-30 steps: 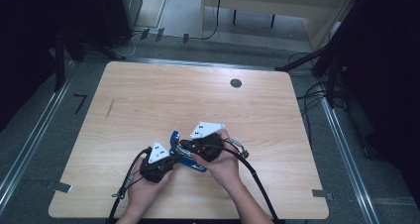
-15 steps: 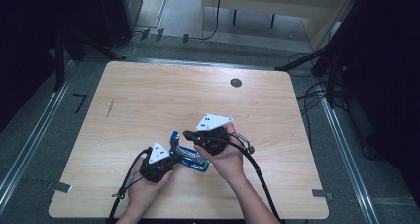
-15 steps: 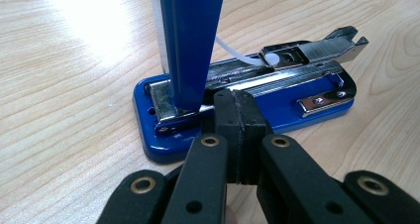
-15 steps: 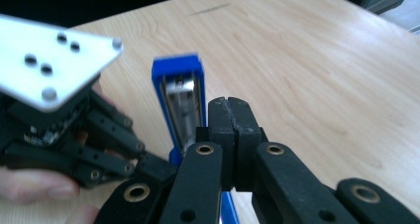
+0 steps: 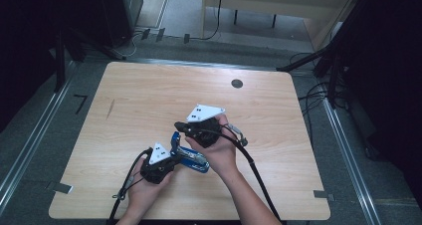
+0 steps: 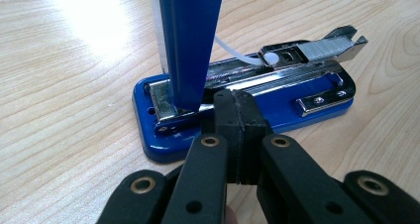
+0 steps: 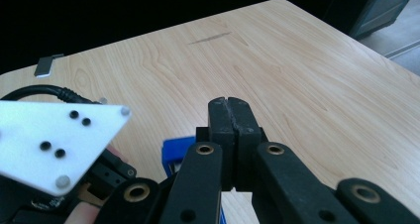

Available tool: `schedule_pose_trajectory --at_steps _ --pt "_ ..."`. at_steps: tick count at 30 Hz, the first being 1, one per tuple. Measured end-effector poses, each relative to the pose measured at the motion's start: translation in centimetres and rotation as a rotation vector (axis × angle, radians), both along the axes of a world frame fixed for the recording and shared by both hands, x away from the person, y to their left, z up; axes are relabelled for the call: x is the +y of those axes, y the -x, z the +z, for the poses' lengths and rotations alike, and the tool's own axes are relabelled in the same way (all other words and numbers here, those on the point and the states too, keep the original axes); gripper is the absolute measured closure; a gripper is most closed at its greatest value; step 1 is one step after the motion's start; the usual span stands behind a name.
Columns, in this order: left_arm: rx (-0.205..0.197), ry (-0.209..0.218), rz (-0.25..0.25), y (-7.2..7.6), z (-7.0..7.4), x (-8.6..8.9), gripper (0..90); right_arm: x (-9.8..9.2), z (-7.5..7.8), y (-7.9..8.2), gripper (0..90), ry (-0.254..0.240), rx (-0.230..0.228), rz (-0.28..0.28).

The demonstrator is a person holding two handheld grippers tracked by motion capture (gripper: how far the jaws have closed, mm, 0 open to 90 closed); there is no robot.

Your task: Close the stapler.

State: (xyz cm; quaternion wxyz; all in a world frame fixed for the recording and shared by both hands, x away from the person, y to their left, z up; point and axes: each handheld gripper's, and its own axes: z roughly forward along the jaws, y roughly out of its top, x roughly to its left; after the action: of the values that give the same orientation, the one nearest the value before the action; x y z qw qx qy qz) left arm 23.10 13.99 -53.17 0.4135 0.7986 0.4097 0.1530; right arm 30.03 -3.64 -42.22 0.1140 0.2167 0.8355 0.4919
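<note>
A blue stapler (image 6: 277,115) lies on the wooden table (image 5: 149,100) with its lid (image 6: 190,40) swung upright. Its metal magazine is exposed, and a strip of staples (image 6: 322,45) sticks out at the far end. My left gripper (image 6: 237,102) is shut with nothing between its jaws, and its tips rest against the stapler's near side by the hinge. In the high view the left gripper (image 5: 171,155) sits just left of the stapler (image 5: 194,160). My right gripper (image 5: 180,126) hovers above and behind the stapler, shut and empty. In its own view the right gripper (image 7: 230,110) points across the table, above the blue lid (image 7: 177,154).
A round cable port (image 5: 237,83) sits near the table's far edge, and a dark streak (image 5: 110,109) marks the left part. The left gripper's white plate (image 7: 54,144) is close beside the right jaws. Cables trail off the near edge.
The right gripper has lifted away from the stapler and moved a little toward the far side. The left gripper and the stapler have stayed put.
</note>
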Motion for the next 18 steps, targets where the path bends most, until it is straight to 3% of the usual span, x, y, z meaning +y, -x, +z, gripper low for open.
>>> schedule_pose_trajectory --at_steps 8,18 --pt "0.001 0.004 0.001 0.0 0.0 0.0 90.0 1.4 0.3 0.3 90.0 0.003 -0.011 0.026" --pt "0.005 0.005 -0.001 0.0 0.0 0.0 90.0 1.1 -0.1 0.8 90.0 0.023 -0.017 0.036"
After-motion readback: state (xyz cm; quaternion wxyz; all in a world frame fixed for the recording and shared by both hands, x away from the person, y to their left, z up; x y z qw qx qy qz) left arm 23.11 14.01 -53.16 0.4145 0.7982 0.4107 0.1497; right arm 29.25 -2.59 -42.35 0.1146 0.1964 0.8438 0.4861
